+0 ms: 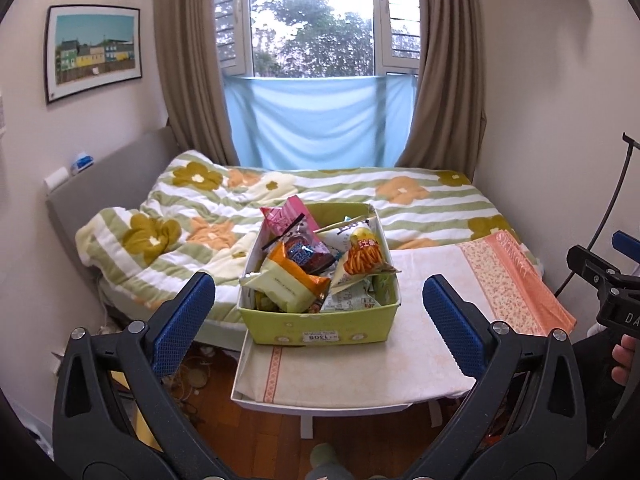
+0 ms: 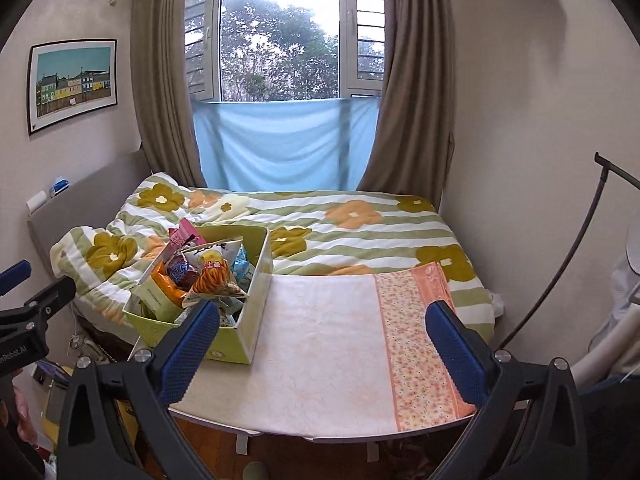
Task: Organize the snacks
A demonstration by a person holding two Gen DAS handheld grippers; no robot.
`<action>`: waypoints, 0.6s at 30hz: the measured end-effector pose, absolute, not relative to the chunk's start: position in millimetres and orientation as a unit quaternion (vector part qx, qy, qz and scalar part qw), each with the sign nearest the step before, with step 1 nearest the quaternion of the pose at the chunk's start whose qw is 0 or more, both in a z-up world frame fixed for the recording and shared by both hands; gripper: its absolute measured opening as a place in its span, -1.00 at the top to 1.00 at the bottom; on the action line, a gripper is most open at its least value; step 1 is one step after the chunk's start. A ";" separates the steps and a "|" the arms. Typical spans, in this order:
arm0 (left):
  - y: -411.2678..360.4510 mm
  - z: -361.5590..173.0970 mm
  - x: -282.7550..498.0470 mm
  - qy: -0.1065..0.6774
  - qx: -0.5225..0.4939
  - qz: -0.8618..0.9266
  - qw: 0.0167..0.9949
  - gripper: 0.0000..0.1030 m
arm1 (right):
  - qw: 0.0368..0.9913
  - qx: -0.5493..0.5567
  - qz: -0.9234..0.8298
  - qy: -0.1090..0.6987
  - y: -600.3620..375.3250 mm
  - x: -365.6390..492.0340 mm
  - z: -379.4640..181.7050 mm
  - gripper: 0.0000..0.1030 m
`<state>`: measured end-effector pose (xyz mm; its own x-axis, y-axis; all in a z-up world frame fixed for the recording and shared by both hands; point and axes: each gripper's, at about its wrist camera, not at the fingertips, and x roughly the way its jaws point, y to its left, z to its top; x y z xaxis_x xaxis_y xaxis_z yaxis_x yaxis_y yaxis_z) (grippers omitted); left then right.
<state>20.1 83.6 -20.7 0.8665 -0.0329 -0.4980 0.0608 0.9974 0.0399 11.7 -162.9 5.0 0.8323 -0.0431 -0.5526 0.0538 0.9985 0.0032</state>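
Note:
A yellow-green box (image 1: pixel 320 322) (image 2: pixel 234 344) stands on the left part of a small cloth-covered table (image 1: pixel 420 356) (image 2: pixel 332 360). It is heaped with snack packets: a pink one (image 1: pixel 286 218), an orange-and-cream one (image 1: pixel 292 280), a fries bag (image 1: pixel 362 258) (image 2: pixel 214 274) and a dark wrapped one (image 1: pixel 306 254). My left gripper (image 1: pixel 318 312) is open, held back from the table's near edge with the box framed between its blue pads. My right gripper (image 2: pixel 320 344) is open too, over the table's near edge, nothing between its fingers. Each gripper shows at the edge of the other's view.
Behind the table lies a bed with a striped floral quilt (image 1: pixel 240 200) (image 2: pixel 360 232), under a curtained window (image 1: pixel 316 20). Walls close in on both sides. A black cable and stand (image 2: pixel 560 280) lean at the right. Wooden floor with cords (image 1: pixel 192 380) shows below left.

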 end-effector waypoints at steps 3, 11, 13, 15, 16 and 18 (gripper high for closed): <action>81.3 -19.9 18.2 0.257 0.028 -0.026 0.966 -1.00 | 0.958 0.010 -0.027 0.287 -164.2 8.0 4.9 -0.99; 74.1 -16.8 17.4 0.252 0.030 -0.032 0.967 -1.00 | 0.959 0.010 -0.036 0.283 -170.0 2.0 7.1 -0.99; 72.1 -17.0 17.2 0.251 0.031 -0.033 0.967 -1.00 | 0.959 0.010 -0.037 0.281 -168.8 1.3 7.6 -0.99; 69.4 -16.7 17.1 0.250 0.032 -0.034 0.967 -1.00 | 0.959 0.009 -0.037 0.281 -169.5 1.2 6.6 -0.99; 68.4 -17.1 17.0 0.250 0.033 -0.034 0.967 -1.00 | 0.959 0.009 -0.038 0.280 -170.1 1.1 6.4 -0.99; 66.4 -17.7 17.2 0.250 0.035 -0.034 0.967 -1.00 | 0.959 0.009 -0.037 0.281 -170.4 2.6 5.2 -0.99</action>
<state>17.2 66.4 -17.7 0.8728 -0.0477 -0.4857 0.0824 0.9953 0.0502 2.6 -170.4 5.2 0.8389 -0.0662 -0.5402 0.0765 0.9971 -0.0035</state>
